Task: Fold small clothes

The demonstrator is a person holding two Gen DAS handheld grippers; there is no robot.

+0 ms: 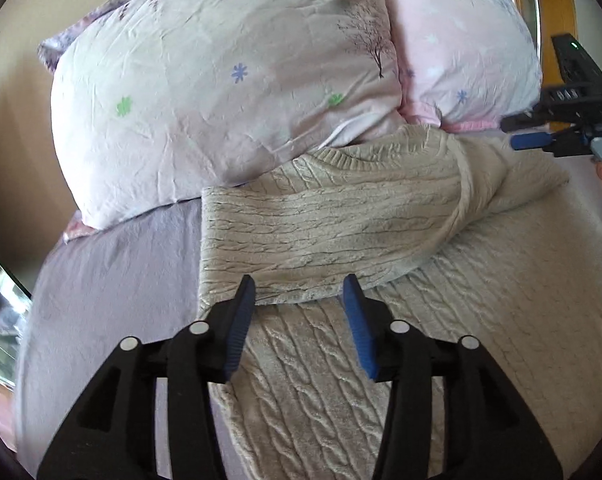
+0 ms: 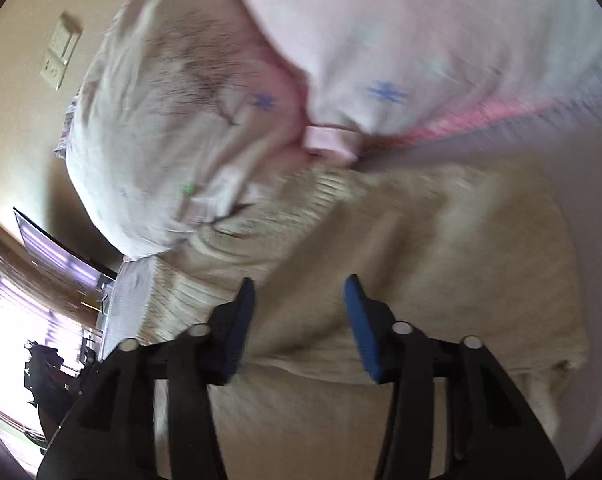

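Note:
A beige cable-knit sweater (image 1: 341, 224) lies on a lilac bed sheet (image 1: 113, 280), with one sleeve folded across its chest. My left gripper (image 1: 299, 300) is open and empty, just above the sweater's body below the folded sleeve. My right gripper (image 2: 299, 304) is open and empty over the sweater (image 2: 401, 260) near its ribbed collar; that view is blurred. The right gripper also shows in the left wrist view (image 1: 541, 140) at the far right, past the sweater's shoulder.
Two floral pillows (image 1: 221, 80) (image 1: 461, 52) lie against the head of the bed, touching the sweater's collar. A wooden headboard (image 1: 553, 0) stands behind them. A wall with a switch plate (image 2: 59, 52) is to the left.

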